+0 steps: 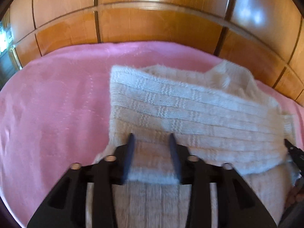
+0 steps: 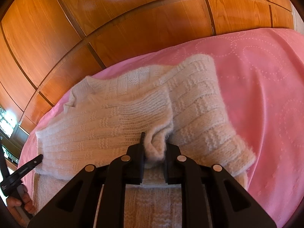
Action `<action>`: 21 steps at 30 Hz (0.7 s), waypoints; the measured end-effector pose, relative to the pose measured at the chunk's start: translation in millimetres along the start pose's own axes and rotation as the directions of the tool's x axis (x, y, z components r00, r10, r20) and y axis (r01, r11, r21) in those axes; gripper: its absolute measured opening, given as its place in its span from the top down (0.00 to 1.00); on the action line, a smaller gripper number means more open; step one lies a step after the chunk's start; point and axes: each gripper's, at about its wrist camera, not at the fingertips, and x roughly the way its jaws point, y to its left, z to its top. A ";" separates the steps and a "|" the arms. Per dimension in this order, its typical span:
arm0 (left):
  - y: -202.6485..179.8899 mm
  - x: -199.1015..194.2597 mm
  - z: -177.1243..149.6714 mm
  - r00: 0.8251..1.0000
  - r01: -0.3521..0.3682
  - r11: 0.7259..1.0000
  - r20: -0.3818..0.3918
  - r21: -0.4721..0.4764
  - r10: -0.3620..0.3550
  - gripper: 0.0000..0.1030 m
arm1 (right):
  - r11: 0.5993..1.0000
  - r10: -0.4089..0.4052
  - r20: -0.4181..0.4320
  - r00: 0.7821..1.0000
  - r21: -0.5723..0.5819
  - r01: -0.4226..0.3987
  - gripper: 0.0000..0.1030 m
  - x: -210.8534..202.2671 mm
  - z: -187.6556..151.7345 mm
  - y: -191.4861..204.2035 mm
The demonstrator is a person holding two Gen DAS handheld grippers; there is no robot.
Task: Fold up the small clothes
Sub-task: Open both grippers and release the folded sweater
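Our left gripper has its jaws spread over the fluffy white knitted sweater without pinching it, and our right gripper pinches a bunched fold. We think we're mid-fold, so next comes smoothing. The sweater lies near the pink bedspread's far edge, by the wooden cupboard, with open room on both sides.

Place: home bedroom
Evidence: pink bedspread on a bed, glossy wooden wardrobe doors just behind it
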 end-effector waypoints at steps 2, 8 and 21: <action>0.4 -19.0 -3.4 0.999 0.011 1.000 0.033 -0.015 -0.010 0.49 | 1.000 -0.005 0.000 1.000 -0.004 0.005 0.86 0.6 0.4 -0.1; 6.2 -55.3 -16.9 0.997 0.016 1.000 0.079 -0.019 -0.014 0.49 | 0.999 -0.031 -0.005 1.000 -0.026 0.031 0.84 1.4 1.0 5.9; 16.2 -73.8 -20.7 0.990 0.006 1.000 0.140 0.004 -0.007 0.49 | 0.963 -0.139 0.097 0.986 -0.219 0.158 0.21 -38.8 11.7 61.9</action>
